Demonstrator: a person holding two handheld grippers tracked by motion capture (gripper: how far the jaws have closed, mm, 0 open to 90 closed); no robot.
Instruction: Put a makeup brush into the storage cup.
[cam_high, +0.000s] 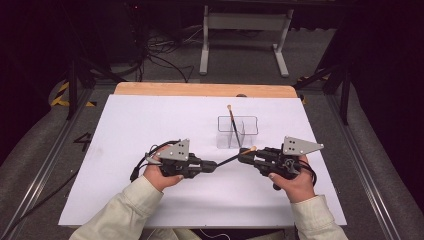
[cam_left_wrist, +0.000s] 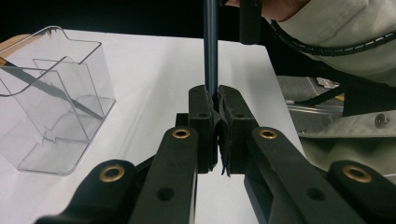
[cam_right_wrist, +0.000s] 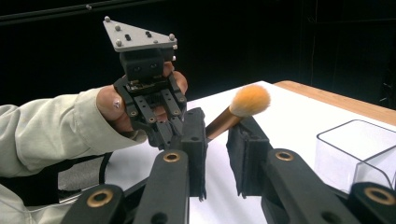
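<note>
A: Any writing or labels?

B: None I can read. Left to right: my left gripper (cam_high: 214, 166) is clenched on the dark handle end of the makeup brush (cam_high: 234, 158). Thin dark handle, gold ferrule, fluffy orange-tan head.

A: Where's the brush?

B: Held above the white table (cam_high: 125, 150), spanning between my two grippers. Its head end lies between the jaws of my right gripper (cam_right_wrist: 217, 140); a gap shows there, pads not pressing, so released.

A: Around it?

B: Clear plastic divided organizer (cam_high: 237, 132) just behind, a second brush (cam_high: 232, 125) leaning inside. Wooden table edge (cam_high: 205, 89) beyond. Nothing blocks the brush.
</note>
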